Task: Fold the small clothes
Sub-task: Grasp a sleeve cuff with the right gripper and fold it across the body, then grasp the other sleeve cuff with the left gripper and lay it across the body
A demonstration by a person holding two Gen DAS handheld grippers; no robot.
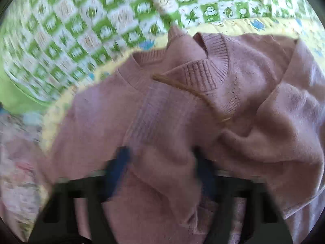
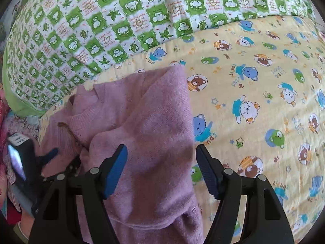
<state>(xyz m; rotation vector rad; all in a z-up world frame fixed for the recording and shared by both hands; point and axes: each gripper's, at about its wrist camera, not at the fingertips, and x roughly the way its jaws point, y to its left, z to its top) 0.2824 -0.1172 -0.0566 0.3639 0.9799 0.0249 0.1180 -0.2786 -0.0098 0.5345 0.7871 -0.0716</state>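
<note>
A small pink knit sweater (image 1: 182, 105) lies rumpled on a yellow bear-print sheet (image 2: 254, 93), its ribbed collar (image 1: 205, 69) facing away, with a brown cord (image 1: 195, 93) across the neck. My left gripper (image 1: 160, 158) is open, its blue fingers (image 1: 119, 168) spread over the sweater's body; the view is motion-blurred. My right gripper (image 2: 161, 160) is open above the sweater's folded right part (image 2: 154, 122), fingers (image 2: 116, 166) apart and holding nothing. The left gripper (image 2: 40, 160) shows at the left edge of the right wrist view.
A green and white checked quilt (image 2: 101, 24) lies bunched behind the sweater. Pink patterned fabric (image 2: 4, 109) sits at the far left. The bear-print sheet stretches out to the right.
</note>
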